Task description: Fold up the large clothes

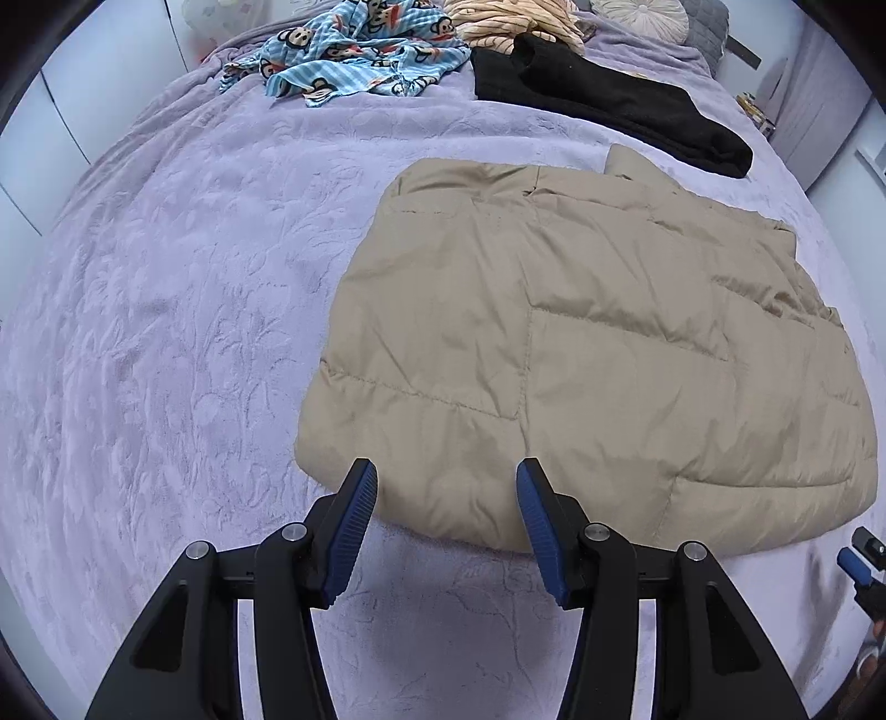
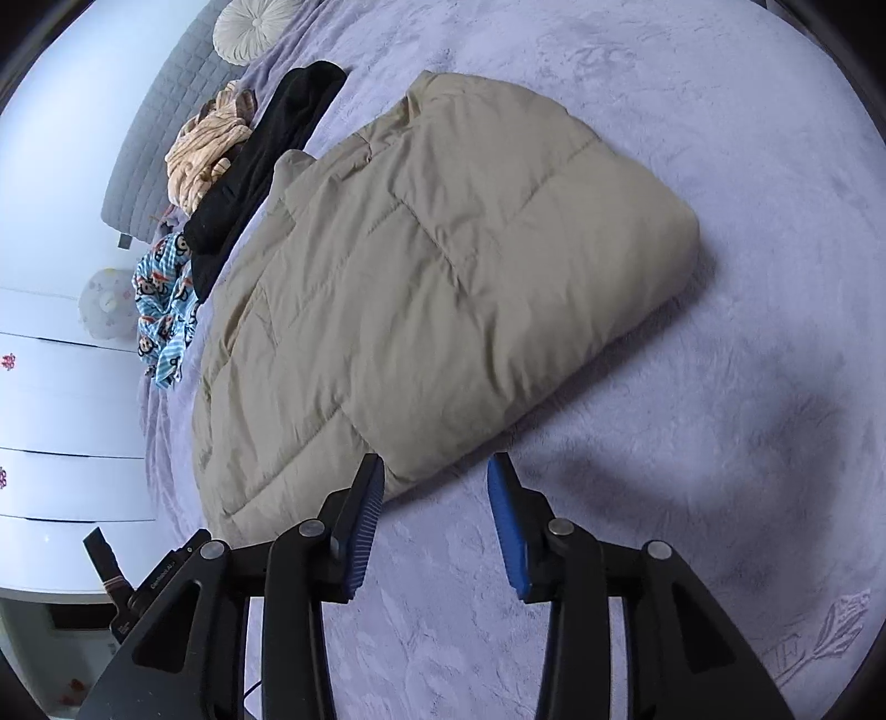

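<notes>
Since the tan jacket [image 1: 581,354] lies folded on the bed [image 1: 166,332], the left gripper [image 1: 447,482] and right gripper [image 2: 436,476] hover open and empty at its near edge.

A home bedroom. The setting was shown by a wide bed [image 1: 166,332] covered in a lilac embossed plush spread, with a grey quilted headboard [image 2: 160,111] and a round pleated cushion [image 2: 252,25] at its head — and by white drawer fronts [image 2: 66,421] along one side. Household clothing lay on the spread: a beige quilted coat [image 1: 581,354], a black garment [image 1: 609,111], a monkey-print blue piece [image 1: 354,55] and a striped peach one [image 2: 205,149].
</notes>
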A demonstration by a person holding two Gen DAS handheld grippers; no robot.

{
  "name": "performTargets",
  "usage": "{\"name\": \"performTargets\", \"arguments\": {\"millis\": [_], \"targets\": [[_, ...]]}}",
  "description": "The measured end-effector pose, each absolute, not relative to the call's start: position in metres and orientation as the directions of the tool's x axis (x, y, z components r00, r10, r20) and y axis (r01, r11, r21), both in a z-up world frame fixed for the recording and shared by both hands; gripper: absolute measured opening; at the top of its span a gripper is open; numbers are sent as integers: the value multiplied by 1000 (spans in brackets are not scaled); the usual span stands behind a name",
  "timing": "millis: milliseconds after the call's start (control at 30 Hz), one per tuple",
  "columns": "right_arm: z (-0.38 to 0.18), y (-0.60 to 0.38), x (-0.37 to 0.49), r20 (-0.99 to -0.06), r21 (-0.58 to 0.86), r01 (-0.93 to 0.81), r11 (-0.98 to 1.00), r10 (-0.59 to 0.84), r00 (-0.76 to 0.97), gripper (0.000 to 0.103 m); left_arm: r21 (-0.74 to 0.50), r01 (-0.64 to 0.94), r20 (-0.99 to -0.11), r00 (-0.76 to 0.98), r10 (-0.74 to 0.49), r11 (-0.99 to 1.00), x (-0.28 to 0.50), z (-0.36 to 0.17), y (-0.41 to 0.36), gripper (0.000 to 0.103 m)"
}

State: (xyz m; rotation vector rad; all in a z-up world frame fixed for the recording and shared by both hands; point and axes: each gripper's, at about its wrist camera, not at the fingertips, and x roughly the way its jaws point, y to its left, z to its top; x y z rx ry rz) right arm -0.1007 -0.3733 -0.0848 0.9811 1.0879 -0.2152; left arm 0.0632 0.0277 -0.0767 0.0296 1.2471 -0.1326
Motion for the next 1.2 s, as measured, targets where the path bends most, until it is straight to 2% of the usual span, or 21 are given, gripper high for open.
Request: {"name": "performTargets", "arguments": {"millis": [33,67,300,333,367,433,500,533,633,700,800,867,933,1000,1067,1200], "targets": [[-88,-371,-103,-820,563,586,583,302,486,48,-58,107,-947,310,-89,993,61,-78,30,91],[-91,-368,-106,-821,561,584,586,305,483,50,-67,96,-941,324,-95,993,57,-77,32,96],[-112,-365,-117,-814,575,601,556,313,490,50,-26,106,-948,312,-58,994,49,-91,32,97],[-113,-365,-117,-812,577,601,554,312,493,50,-19,103,-948,313,-51,994,49,-93,32,102],[-114,-365,-117,-811,579,601,551,312,496,51,-11,95,-947,319,-41,995,49,-93,33,103],[-115,-366,-117,-802,591,599,540,314,508,56,-4,86,-943,332,-33,996,50,-94,33,103],[-115,-368,-115,-785,613,591,525,321,530,79,-2,82,-943,331,-29,997,51,-95,33,103],[-115,-369,-116,-775,625,585,516,324,543,83,-6,82,-945,326,-33,997,52,-96,33,103],[-116,-372,-112,-756,648,580,493,327,567,84,-12,94,-950,309,-40,995,54,-100,33,103],[-120,-374,-110,-747,660,587,469,328,578,90,17,85,-945,327,-12,996,54,-100,33,103],[-125,-379,-109,-711,702,585,407,340,616,93,10,65,-944,331,-12,998,56,-103,42,103],[-128,-384,-108,-693,719,584,376,336,637,93,-56,50,-950,304,-69,997,59,-107,52,103],[-130,-386,-109,-667,744,572,345,342,662,93,-184,25,-942,281,-184,983,61,-110,65,103],[-133,-390,-108,-648,761,566,316,348,677,94,-310,-13,-910,293,-293,951,60,-110,78,103],[-137,-393,-108,-632,775,565,284,365,683,103,-424,-29,-867,301,-397,905,59,-112,87,103],[-148,-396,-103,-608,792,564,235,394,689,103,-599,-76,-787,239,-569,797,60,-134,92,103]]}}
